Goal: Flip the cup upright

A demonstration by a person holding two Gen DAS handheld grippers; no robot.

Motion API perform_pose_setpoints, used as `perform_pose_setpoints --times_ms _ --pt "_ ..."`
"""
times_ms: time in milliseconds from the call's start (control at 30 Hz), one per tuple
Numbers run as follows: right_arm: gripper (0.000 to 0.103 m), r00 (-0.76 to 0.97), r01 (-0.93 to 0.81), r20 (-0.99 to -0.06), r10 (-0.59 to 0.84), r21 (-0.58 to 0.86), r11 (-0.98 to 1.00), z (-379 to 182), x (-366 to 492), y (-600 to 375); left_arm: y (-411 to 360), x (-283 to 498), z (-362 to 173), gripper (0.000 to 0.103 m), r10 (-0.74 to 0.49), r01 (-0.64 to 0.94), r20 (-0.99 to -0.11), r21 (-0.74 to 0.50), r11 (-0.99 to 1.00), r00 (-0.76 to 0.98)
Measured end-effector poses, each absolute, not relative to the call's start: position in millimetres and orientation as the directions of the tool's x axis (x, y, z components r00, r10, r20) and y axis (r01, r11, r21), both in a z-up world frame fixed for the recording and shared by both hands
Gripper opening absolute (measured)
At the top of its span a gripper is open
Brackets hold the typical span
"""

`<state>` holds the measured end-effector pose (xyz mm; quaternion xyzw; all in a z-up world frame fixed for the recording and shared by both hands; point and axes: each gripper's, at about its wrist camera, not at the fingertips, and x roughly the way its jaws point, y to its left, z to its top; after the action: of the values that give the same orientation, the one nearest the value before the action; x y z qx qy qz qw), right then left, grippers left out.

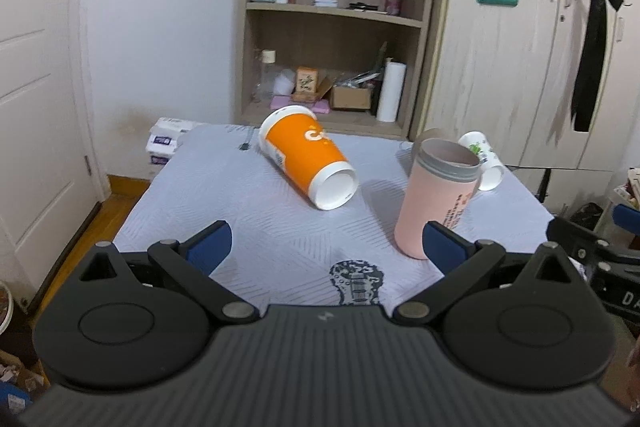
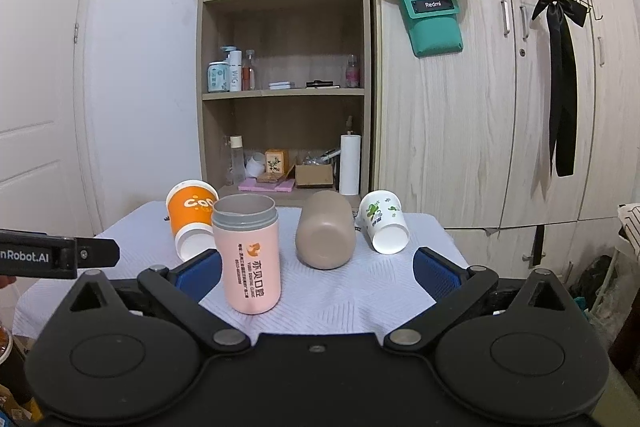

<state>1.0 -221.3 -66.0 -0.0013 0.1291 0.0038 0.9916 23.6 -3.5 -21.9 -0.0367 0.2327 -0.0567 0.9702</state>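
Both tongs, left gripper (image 1: 326, 247) and right gripper (image 2: 318, 273), are held open, empty. Ahead, toppled orange paper cup (image 1: 306, 159) is judged light, crushable; mid-wall grip advised.

A quilted, matt cloth (image 2: 352, 291) covers the bench. The orange cup (image 1: 306, 157) looks like glossy paper, the pink tumbler (image 2: 248, 259) smooth matt plastic, the shelf (image 2: 284, 93) pale wood-grain.
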Motion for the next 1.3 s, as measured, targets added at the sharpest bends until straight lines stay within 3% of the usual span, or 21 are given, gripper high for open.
perform_pose_setpoints --times_ms 500,1300 --pt "0.103 0.963 0.008 -0.268 -0.017 -0.036 0.999 -66.8 -2.1 -216.1 -10.0 28.3 -27.8 0.103 -0.067 0.084 -0.471 0.016 0.996 0.880" --pt "0.103 0.960 0.015 -0.278 -0.026 -0.040 0.999 -68.6 -0.6 -212.7 -8.2 32.7 -33.5 0.103 -0.006 0.032 -0.505 0.044 0.999 0.863"
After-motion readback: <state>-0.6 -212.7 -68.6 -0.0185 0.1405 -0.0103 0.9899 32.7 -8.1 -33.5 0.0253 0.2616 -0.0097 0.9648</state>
